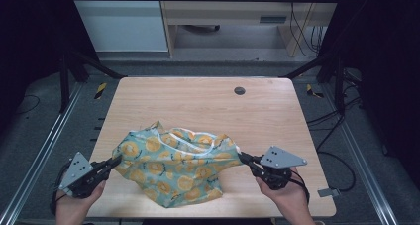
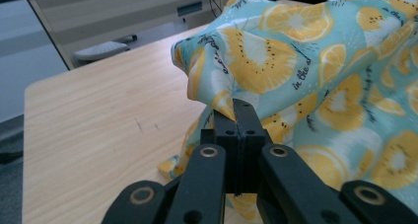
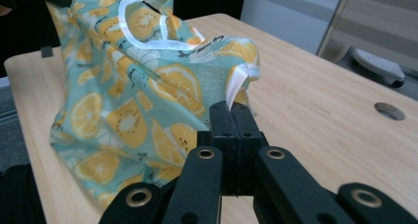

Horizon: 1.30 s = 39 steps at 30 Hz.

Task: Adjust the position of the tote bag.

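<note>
We see a teal cloth (image 1: 176, 168) printed with orange and lemon slices lying on the near half of a light wooden table (image 1: 208, 103), bunched up in folds, with a white trimmed edge (image 1: 190, 141) showing along its far side. The left gripper (image 1: 117, 159) comes in from the near left corner of the table, and its jaws are pressed together on the left edge of the cloth; in the left gripper view the black jaws meet with a pinch of the printed fabric (image 2: 276, 86) caught between their tips, and the rest of the cloth rises to the right of them. The right gripper (image 1: 242, 157) reaches in from the near right, its jaws likewise clamped tight on the cloth's right corner; in the right gripper view a fold of fabric with white trim (image 3: 241, 81) sits right at the jaw tips. Between the two grippers the cloth hangs slightly stretched, its lower edge drooping toward the near edge of the table. A small dark round hole (image 1: 239, 90) sits in the tabletop well beyond the cloth.
</note>
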Motion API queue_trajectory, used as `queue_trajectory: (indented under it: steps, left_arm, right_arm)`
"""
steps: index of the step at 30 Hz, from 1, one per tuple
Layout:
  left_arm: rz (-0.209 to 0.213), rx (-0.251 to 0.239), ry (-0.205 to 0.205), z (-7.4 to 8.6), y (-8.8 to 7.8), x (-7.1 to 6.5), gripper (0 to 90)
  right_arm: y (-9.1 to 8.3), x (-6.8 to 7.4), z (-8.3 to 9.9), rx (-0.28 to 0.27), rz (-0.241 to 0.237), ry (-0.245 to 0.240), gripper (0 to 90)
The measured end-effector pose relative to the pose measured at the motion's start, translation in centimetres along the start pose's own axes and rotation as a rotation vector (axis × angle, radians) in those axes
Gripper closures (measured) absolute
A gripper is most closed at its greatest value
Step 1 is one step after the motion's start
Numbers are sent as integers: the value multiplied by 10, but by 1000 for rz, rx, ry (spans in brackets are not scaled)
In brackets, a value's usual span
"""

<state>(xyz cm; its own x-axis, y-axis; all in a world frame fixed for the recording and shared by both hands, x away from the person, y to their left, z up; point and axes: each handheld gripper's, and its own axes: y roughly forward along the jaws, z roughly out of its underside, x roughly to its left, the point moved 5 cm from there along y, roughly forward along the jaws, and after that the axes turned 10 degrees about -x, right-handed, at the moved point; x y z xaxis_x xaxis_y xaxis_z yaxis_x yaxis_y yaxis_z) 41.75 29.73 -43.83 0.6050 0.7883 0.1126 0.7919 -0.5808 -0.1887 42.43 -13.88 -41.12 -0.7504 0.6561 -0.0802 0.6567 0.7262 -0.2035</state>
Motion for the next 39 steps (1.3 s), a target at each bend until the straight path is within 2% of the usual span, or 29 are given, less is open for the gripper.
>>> queue_trajectory:
  steps: [7,10,13,14,15,17,21,22,27,39]
  left_arm:
    - [36,43,9,12,-3,-6,900]
    - [48,80,12,19,0,-7,900]
    - [62,122,38,25,5,-10,900]
    - [73,153,50,29,9,-12,900]
    - [73,153,50,29,9,-12,900]
    - [84,183,64,34,13,-14,900]
    - [100,254,113,42,19,-18,900]
    - [105,267,122,43,20,-19,900]
    - [114,295,145,47,24,-21,900]
    - [123,326,153,51,28,-22,900]
  right_arm:
    - [-6,4,11,10,-32,15,900]
    - [-7,7,16,28,-54,13,900]
    - [-7,7,26,62,-68,15,900]
    - [-7,6,29,69,-69,15,900]
    - [-7,6,29,69,-69,15,900]
    - [-7,5,33,84,-74,18,900]
    - [-5,3,41,113,-77,26,900]
    - [-3,2,44,131,-76,16,900]
    - [-1,0,49,154,-75,7,900]
    - [2,-1,55,180,-76,17,900]
